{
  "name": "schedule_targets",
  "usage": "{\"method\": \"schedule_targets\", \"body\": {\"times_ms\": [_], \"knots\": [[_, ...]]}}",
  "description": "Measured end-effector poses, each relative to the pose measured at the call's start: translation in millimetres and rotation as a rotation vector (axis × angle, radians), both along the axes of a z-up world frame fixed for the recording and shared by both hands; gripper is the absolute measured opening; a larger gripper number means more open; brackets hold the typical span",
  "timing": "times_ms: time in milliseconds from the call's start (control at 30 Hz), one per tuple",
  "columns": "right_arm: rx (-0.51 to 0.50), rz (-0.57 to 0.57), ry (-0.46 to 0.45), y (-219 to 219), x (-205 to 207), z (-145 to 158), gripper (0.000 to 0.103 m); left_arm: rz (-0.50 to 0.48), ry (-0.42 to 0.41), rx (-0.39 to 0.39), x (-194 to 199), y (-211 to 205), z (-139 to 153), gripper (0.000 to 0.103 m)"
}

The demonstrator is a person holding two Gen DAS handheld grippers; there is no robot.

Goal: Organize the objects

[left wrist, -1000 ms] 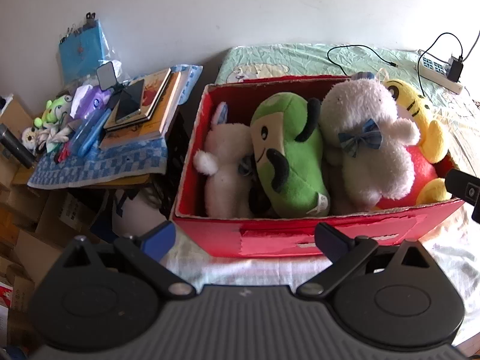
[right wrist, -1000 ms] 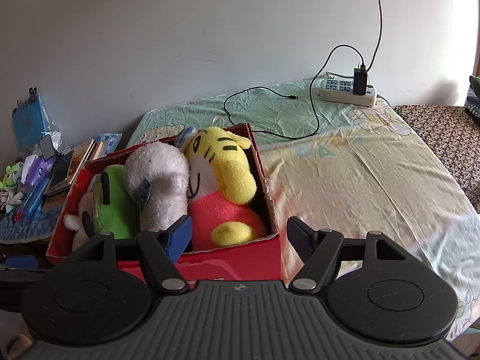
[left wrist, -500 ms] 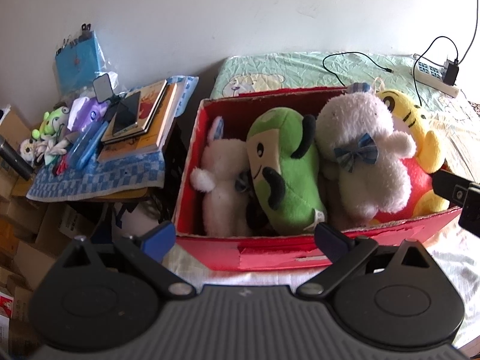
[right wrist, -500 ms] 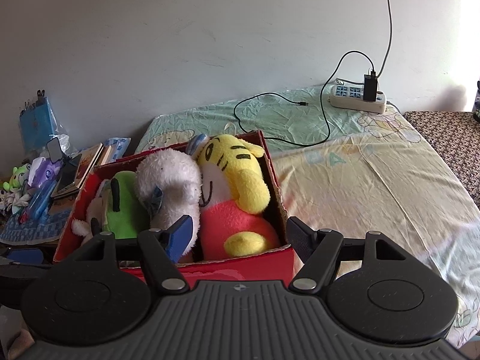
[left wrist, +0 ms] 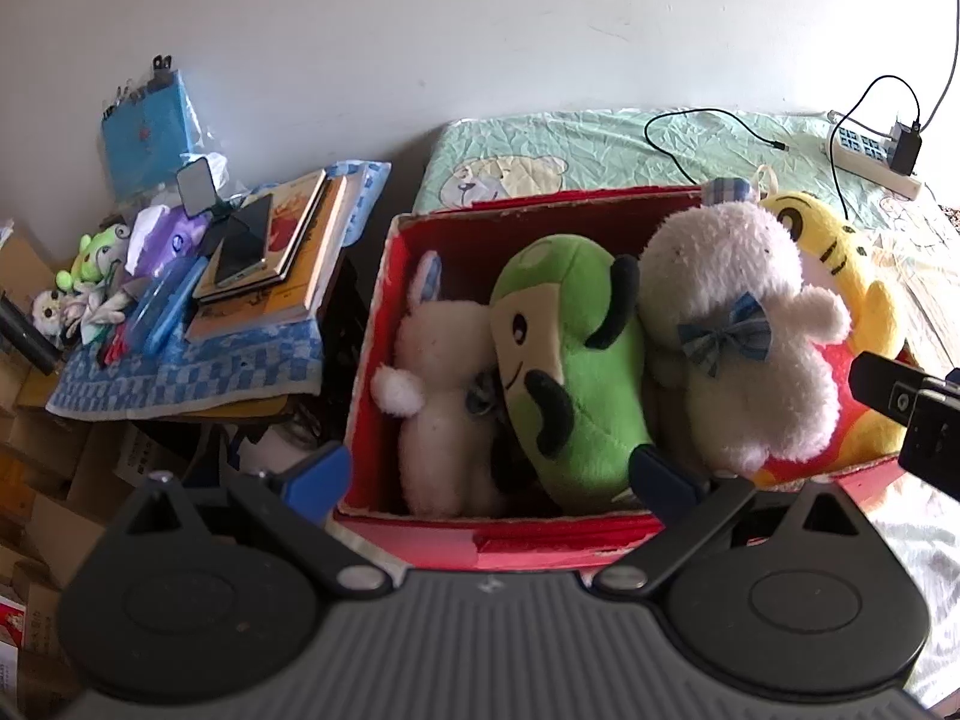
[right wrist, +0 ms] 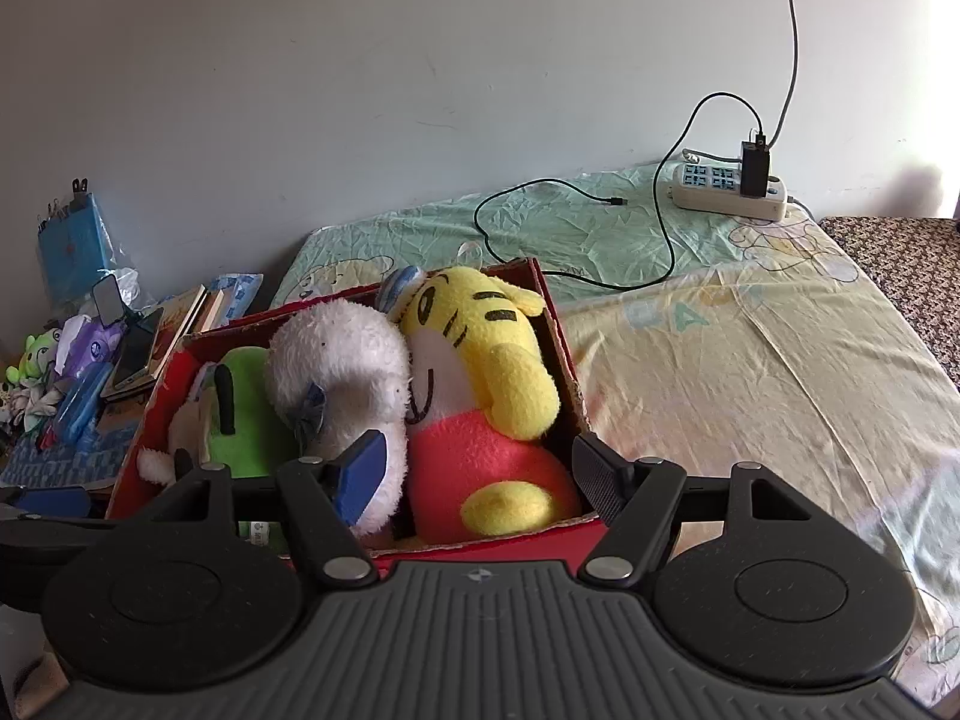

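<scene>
The left gripper hung wide apart and held nothing, its fingers spread over the near wall of the red box. Just ahead of it, inside the box, four soft toys were packed side by side. A white rabbit lay ahead of the left finger, and a green plush with black patches sat between the two fingers, pressed against the rabbit. Ahead of the right finger stood a white fluffy toy with a blue checked bow, and beyond that, further right, a yellow tiger in a red outfit filled the box's far end. To the left of the gripper, well apart from the box, a stack of books with a phone on top rested on a blue checked cloth.

The right gripper was also spread wide and empty, hovering over the right end of the same box. Its left finger overlapped the white fluffy toy, and the tiger's red body lay between the fingers, just ahead. The green plush sat further left. Ahead and to the right stretched a bed sheet, with a power strip and a black cable near the wall.
</scene>
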State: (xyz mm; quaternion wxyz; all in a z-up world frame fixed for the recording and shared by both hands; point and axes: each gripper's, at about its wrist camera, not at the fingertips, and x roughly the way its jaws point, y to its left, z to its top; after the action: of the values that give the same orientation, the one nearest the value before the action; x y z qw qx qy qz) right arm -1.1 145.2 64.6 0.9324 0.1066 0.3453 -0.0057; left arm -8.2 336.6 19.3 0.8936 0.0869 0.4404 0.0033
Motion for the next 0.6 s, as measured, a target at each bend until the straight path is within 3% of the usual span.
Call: {"method": "schedule_targets", "body": {"times_ms": [600], "knots": [[-0.007, 0.019, 0.015, 1, 14, -6, 0.071, 0.002, 0.019, -0.038, 15, 2, -8, 0.099]]}}
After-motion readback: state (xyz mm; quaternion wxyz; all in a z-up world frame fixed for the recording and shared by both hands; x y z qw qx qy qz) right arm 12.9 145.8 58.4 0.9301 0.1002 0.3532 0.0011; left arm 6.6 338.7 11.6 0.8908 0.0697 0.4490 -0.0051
